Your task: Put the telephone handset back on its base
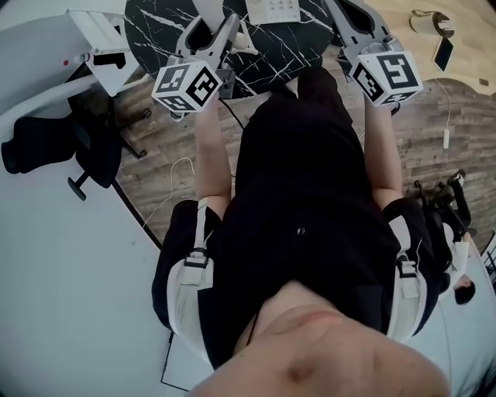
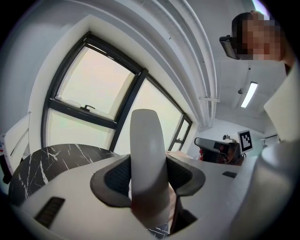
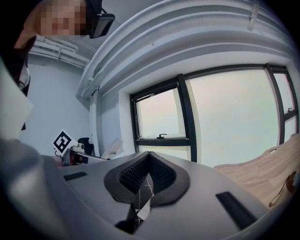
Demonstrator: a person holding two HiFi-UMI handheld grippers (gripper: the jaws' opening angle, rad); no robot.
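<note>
Black-clothed torso fills the foreground, both grippers out over the round black marble table. Left gripper clamps the smooth white telephone handset, upright between its pads. Right gripper pinched together, empty. White keypad base sits on the table's far side.

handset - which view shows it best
The left gripper view: the handset stands clamped between the jaws of the left hand-held gripper, filling the centre. The head view shows at most a pale sliver past that gripper; the right gripper view shows none.
</note>
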